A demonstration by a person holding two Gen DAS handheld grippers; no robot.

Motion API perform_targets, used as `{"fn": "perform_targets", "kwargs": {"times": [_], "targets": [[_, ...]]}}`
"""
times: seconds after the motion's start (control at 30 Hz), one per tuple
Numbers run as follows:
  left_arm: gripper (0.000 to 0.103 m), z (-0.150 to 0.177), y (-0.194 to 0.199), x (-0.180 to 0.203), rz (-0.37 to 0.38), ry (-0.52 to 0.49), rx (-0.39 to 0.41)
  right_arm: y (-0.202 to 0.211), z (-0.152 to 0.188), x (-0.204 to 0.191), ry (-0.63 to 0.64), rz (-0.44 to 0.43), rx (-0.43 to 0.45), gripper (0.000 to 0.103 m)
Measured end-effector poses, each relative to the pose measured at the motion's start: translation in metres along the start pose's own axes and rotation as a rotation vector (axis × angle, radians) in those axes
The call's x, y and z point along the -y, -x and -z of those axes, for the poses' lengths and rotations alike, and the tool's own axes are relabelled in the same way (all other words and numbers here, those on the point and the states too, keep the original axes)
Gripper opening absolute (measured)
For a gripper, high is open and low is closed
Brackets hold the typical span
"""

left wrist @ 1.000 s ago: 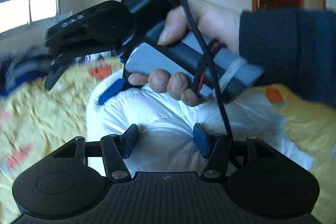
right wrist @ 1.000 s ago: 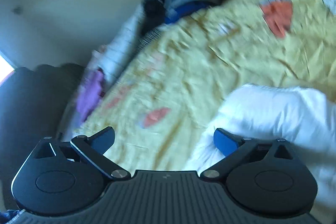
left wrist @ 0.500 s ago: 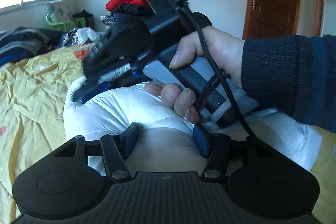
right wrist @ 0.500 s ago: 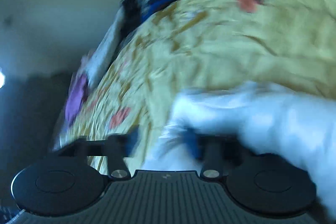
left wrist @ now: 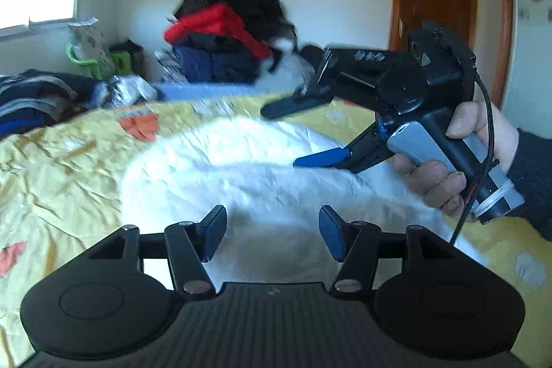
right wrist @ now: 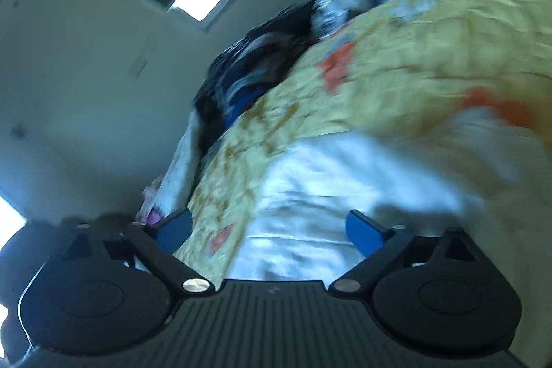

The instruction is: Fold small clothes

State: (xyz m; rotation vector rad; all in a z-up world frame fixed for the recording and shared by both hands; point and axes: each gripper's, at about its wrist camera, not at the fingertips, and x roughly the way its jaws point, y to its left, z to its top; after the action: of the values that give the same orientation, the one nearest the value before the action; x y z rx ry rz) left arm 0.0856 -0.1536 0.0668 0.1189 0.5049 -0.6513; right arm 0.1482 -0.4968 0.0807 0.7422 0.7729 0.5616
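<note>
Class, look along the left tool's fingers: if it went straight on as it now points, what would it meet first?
Most likely the white garment, lying directly ahead of the left tool on the yellow bedspread; depth is uncertain.

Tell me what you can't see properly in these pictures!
- What sort of garment the white garment is: the left wrist view shows only a rumpled heap, and the left tongs cover its near edge.
- Whether the left tongs pinch it: its pads stand apart over the cloth, contact unclear.
- The right wrist view is smeared by motion; the right tongs are opening, nothing gripped.
- The clothes pile behind the yellow bedspread: blurred.
</note>
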Motion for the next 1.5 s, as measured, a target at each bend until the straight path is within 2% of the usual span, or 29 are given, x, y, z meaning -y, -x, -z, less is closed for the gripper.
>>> {"fn": "perform_targets", "kwargs": {"times": [0.07,0.13,0.2,0.27,0.33,0.4,0.43,0.5,0.53,0.57,0.63,0.7,0.77,0.83,0.9,0.93,1.0,1.03,1.07,1.1,1.17,1.27,1.4,1.5], "targets": [[0.060,0.004,-0.010,0.007,-0.010,-0.036,-0.008,-0.004,0.007,0.013,0.034,0.076,0.001,0.065],[0.059,0.007,-0.018,0.012,-0.019,-0.048,-0.029,-0.006,0.011,0.029,-0.004,0.049,0.020,0.061],[0.059,0.006,-0.025,0.006,0.006,0.019,-0.054,-0.007,0.011,0.039,-0.038,0.040,0.033,0.057],[0.060,0.005,-0.032,-0.003,0.022,0.058,-0.067,-0.012,0.014,0.043,-0.030,0.054,0.027,0.043],[0.059,0.003,-0.035,-0.005,0.018,0.045,-0.069,-0.014,0.013,0.050,-0.061,0.074,0.032,0.030],[0.061,0.001,-0.024,-0.004,0.004,0.039,-0.047,-0.006,0.012,0.048,-0.094,0.090,0.044,0.028],[0.061,-0.002,-0.015,-0.008,0.002,0.074,-0.024,0.006,0.012,0.042,-0.104,0.123,0.076,0.031],[0.066,-0.003,0.009,-0.024,-0.011,0.172,0.056,0.035,0.017,0.031,-0.097,0.140,0.165,0.054],[0.078,-0.004,0.019,-0.036,-0.023,0.233,0.089,0.053,0.021,0.025,-0.075,0.159,0.212,0.080],[0.084,-0.004,0.026,-0.050,-0.036,0.304,0.097,0.069,0.027,0.020,-0.050,0.209,0.249,0.103],[0.084,-0.002,0.026,-0.085,-0.036,0.488,0.063,0.089,0.035,0.018,-0.009,0.313,0.258,0.102],[0.084,0.008,0.015,-0.118,-0.032,0.693,-0.001,0.100,0.042,0.025,-0.010,0.375,0.239,0.102],[0.083,0.016,-0.003,-0.138,0.021,0.836,-0.079,0.101,0.048,0.036,-0.067,0.381,0.199,0.101],[0.083,0.022,-0.017,-0.145,0.080,0.898,-0.122,0.092,0.052,0.045,-0.128,0.340,0.146,0.100],[0.083,0.022,-0.035,-0.143,0.142,0.902,-0.177,0.075,0.055,0.050,-0.160,0.301,0.090,0.099],[0.082,0.022,-0.042,-0.140,0.142,0.899,-0.198,0.070,0.058,0.048,-0.146,0.284,0.095,0.101],[0.076,0.022,-0.052,-0.136,0.137,0.891,-0.208,0.059,0.060,0.046,-0.166,0.237,0.088,0.096],[0.068,0.020,-0.055,-0.135,0.133,0.887,-0.209,0.053,0.059,0.047,-0.193,0.208,0.068,0.079],[0.059,0.018,-0.055,-0.133,0.129,0.882,-0.208,0.049,0.060,0.047,-0.213,0.195,0.041,0.050],[0.056,0.015,-0.053,-0.131,0.124,0.869,-0.202,0.044,0.061,0.045,-0.211,0.180,0.035,0.045],[0.048,0.008,-0.048,-0.133,0.118,0.834,-0.200,0.037,0.064,0.032,-0.169,0.195,0.049,0.038],[0.047,-0.001,-0.023,-0.141,0.097,0.799,-0.177,0.027,0.061,0.019,-0.184,0.141,0.050,0.031],[0.047,0.001,0.023,-0.165,0.056,0.761,-0.139,0.002,0.068,-0.012,-0.143,0.041,-0.014,0.030],[0.050,0.019,0.036,-0.181,-0.007,0.752,-0.169,-0.027,0.075,-0.023,-0.139,0.013,-0.072,0.031]]}}
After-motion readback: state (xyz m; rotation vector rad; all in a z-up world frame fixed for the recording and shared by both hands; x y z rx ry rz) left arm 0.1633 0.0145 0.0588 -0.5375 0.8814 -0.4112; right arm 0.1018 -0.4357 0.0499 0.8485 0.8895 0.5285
